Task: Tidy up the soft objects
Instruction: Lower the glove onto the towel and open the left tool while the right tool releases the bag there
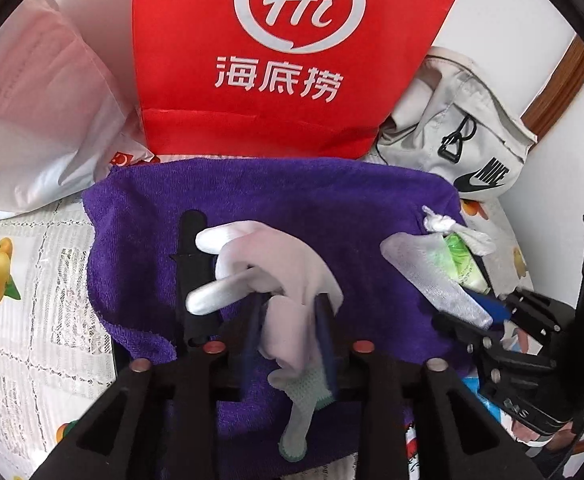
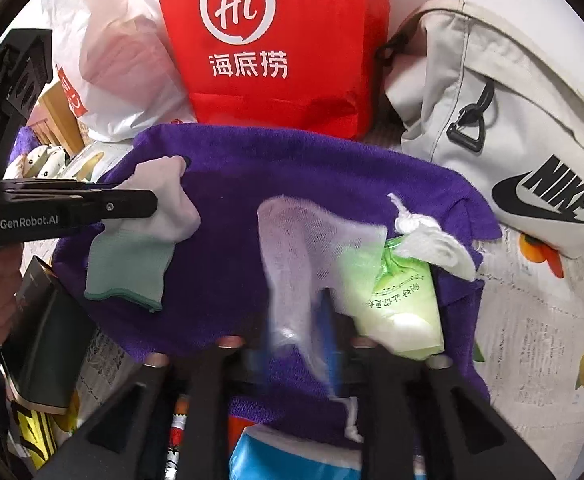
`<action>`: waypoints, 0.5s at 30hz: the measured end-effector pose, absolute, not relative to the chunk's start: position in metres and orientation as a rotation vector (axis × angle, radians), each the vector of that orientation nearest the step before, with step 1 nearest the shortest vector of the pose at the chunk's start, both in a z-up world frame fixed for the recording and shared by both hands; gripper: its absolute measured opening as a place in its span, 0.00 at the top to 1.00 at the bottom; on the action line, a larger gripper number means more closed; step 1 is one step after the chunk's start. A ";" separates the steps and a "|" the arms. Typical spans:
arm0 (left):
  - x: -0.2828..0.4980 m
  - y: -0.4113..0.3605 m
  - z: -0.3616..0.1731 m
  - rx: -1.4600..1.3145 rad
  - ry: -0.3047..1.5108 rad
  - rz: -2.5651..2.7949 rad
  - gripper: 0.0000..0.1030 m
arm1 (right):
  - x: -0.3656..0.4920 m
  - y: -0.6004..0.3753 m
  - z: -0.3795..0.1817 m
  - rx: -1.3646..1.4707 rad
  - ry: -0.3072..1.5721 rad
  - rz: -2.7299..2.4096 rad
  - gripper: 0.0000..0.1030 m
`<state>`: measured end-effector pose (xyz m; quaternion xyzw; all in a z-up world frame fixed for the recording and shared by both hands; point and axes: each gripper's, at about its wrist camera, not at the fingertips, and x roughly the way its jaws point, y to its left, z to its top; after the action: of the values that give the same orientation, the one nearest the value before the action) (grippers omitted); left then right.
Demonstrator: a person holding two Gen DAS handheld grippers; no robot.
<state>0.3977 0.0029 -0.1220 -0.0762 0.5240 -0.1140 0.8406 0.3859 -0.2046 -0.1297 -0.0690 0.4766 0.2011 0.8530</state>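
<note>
A purple towel [image 1: 292,200] [image 2: 292,172] lies spread on the table. A white glove with a green cuff [image 1: 280,264] [image 2: 140,240] rests on it between the blue pads of my left gripper [image 1: 290,304] [image 2: 154,204]. The jaws stand slightly apart and look loose around it. A white mesh cloth [image 2: 303,240] [image 1: 423,268] lies between the pads of my right gripper [image 2: 297,320] [image 1: 467,312], whose jaws stand apart with a gap beside the cloth. A green tissue pack [image 2: 403,304] and a crumpled white tissue [image 2: 431,240] sit at the towel's right edge.
A red bag with a white logo [image 1: 292,60], a white plastic bag [image 1: 32,120] and a grey Nike bag [image 1: 471,140] stand behind the towel. A black strip [image 1: 192,272] lies on the towel's left. A fruit-print tablecloth [image 1: 32,280] covers the table. A dark box [image 2: 48,340] sits at the left.
</note>
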 end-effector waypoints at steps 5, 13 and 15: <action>0.397 0.004 -0.120 -0.137 1.104 -0.208 0.48 | 0.382 -0.205 -0.125 -0.139 0.969 0.427 0.39; 0.381 0.021 -0.102 -0.106 1.068 -0.141 0.42 | 0.367 -0.209 -0.110 -0.136 0.911 0.375 0.33; 0.370 0.027 -0.095 -0.113 1.054 -0.125 0.42 | 0.357 -0.212 -0.103 -0.112 0.896 0.374 0.33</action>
<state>0.3703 0.0273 -0.0950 -0.0537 0.5022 -0.0594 0.8611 0.3572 -0.2118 -0.1034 -0.0540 0.4305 0.1797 0.8829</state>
